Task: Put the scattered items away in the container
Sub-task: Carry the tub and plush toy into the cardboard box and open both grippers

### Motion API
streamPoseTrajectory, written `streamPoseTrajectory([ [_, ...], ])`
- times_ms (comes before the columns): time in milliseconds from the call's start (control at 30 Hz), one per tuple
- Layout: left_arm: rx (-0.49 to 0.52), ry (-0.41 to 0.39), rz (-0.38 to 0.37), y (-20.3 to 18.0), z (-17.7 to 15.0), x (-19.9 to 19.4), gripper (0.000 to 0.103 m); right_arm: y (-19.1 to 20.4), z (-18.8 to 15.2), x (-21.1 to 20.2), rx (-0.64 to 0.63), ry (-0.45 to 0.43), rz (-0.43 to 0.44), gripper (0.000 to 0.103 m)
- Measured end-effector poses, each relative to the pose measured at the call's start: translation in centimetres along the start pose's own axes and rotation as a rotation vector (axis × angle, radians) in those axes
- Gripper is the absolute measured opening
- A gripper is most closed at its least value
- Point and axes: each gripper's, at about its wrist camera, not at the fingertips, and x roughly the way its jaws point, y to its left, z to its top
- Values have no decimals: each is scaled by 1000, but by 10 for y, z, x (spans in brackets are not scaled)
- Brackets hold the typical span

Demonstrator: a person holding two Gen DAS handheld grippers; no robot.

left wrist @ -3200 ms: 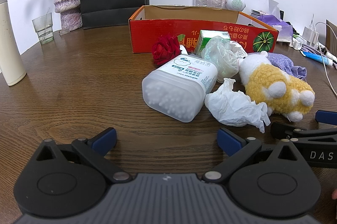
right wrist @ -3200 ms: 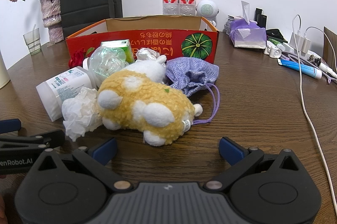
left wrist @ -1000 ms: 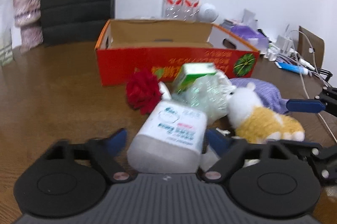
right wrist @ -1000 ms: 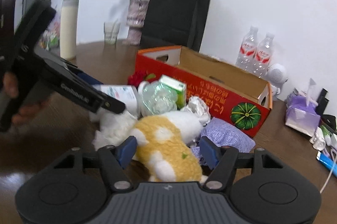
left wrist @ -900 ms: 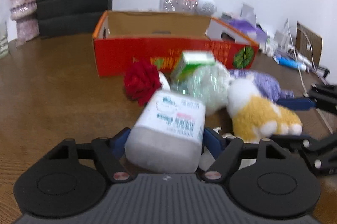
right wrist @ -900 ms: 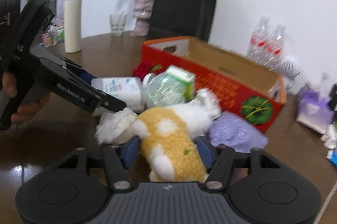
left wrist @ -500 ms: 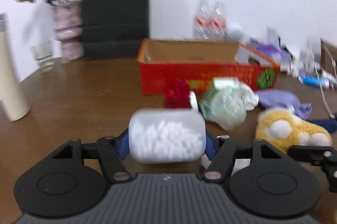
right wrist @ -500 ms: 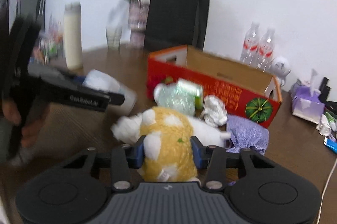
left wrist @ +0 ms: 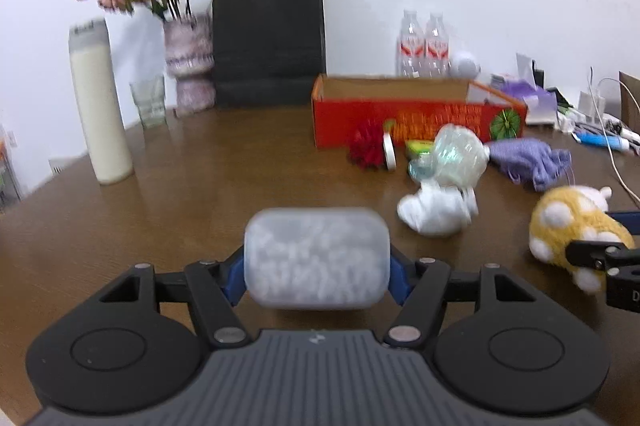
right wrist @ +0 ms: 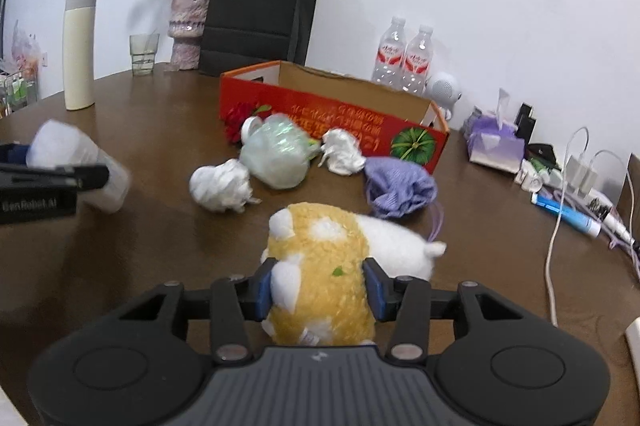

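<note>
My left gripper (left wrist: 316, 276) is shut on a clear plastic jar of white cotton swabs (left wrist: 317, 256), held above the table; the jar also shows in the right wrist view (right wrist: 80, 164). My right gripper (right wrist: 320, 290) is shut on a yellow and white plush toy (right wrist: 324, 270), also seen at the right in the left wrist view (left wrist: 576, 226). The open red cardboard box (right wrist: 332, 110) stands behind the pile. On the table lie crumpled tissues (right wrist: 222, 186), a clear plastic bag (right wrist: 276, 152), a purple pouch (right wrist: 400, 192) and a red fabric rose (left wrist: 366, 146).
A cream flask (right wrist: 79, 50), a glass (right wrist: 143, 54), a flower vase (right wrist: 188, 26) and a black paper bag (right wrist: 256, 14) stand at the back left. Two water bottles (right wrist: 404, 60), a tissue pack (right wrist: 496, 146), chargers and cables (right wrist: 568, 194) crowd the right.
Both grippers closed on their items and lifted them back from the pile: the left took the swab jar, the right took the plush toy. The tissues and bag now lie uncovered.
</note>
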Motion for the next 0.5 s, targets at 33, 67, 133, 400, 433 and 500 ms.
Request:
streamPoseTrajectory([
  [33, -3, 13, -2, 1, -3, 2, 68, 0, -1, 1, 5, 7, 1, 46],
  [67, 1, 27, 3, 2, -7, 3, 68, -1, -1, 1, 15, 12, 2, 47],
  [133, 3, 28, 6, 4, -12, 1, 68, -3, 0, 3, 39, 20, 5, 49],
  [400, 34, 82, 7, 8, -1, 17, 93, -20, 0, 14, 237, 91, 74, 83],
  [433, 26, 98, -1, 9, 0, 21, 95, -21, 0, 17, 255, 101, 79, 83],
  [500, 18, 116, -25, 11, 2, 25, 95, -21, 0, 21, 258, 116, 51, 78],
])
